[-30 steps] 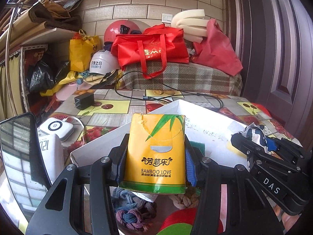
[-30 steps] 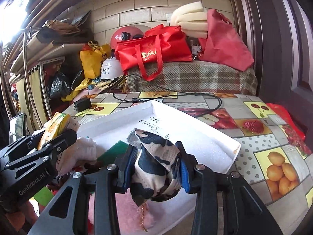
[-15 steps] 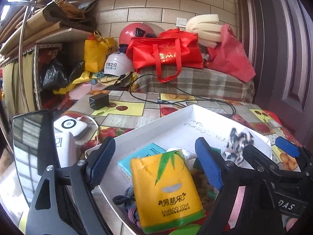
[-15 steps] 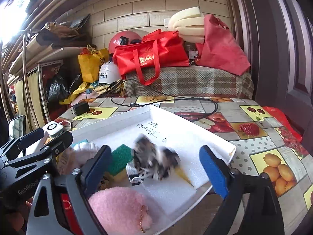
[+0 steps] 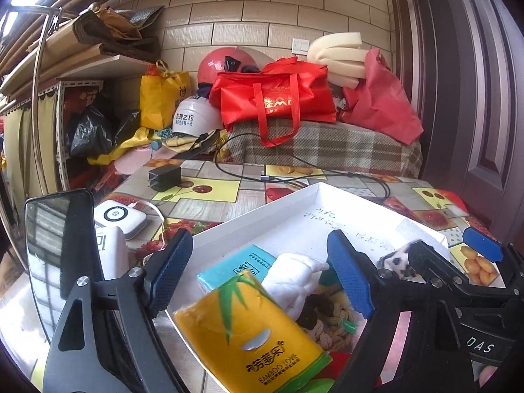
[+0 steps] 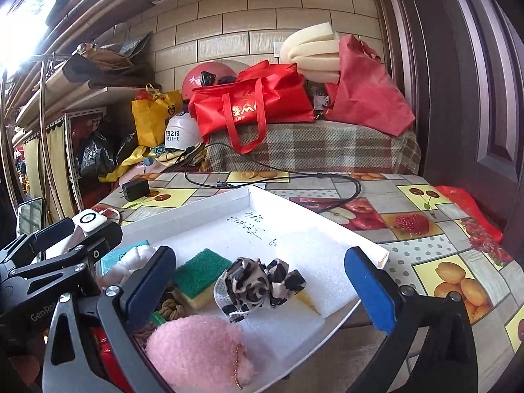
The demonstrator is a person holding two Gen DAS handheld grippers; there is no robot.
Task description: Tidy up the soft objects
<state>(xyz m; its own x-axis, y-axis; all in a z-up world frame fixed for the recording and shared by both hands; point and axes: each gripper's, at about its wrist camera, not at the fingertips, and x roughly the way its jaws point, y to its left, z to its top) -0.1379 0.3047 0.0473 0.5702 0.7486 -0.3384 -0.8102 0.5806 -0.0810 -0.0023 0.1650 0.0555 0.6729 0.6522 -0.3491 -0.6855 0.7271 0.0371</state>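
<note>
A white shallow box lies on the table and holds soft things. My left gripper is open above it; a yellow tissue pack lies free below the jaws, next to a blue tissue pack and a white plush. My right gripper is open; a leopard-print scrunchie lies loose in the box between its fingers, beside a green sponge, a pink fluffy pouch and white foam.
The table has a fruit-print cloth. A black charger and cable lie behind the box. A white device sits at the left. Red bags, helmets and foam are piled at the back wall.
Both grippers opened and pulled back. The left one let go of the yellow tissue pack, the right one dropped the scrunchie; both things now lie in the box.
</note>
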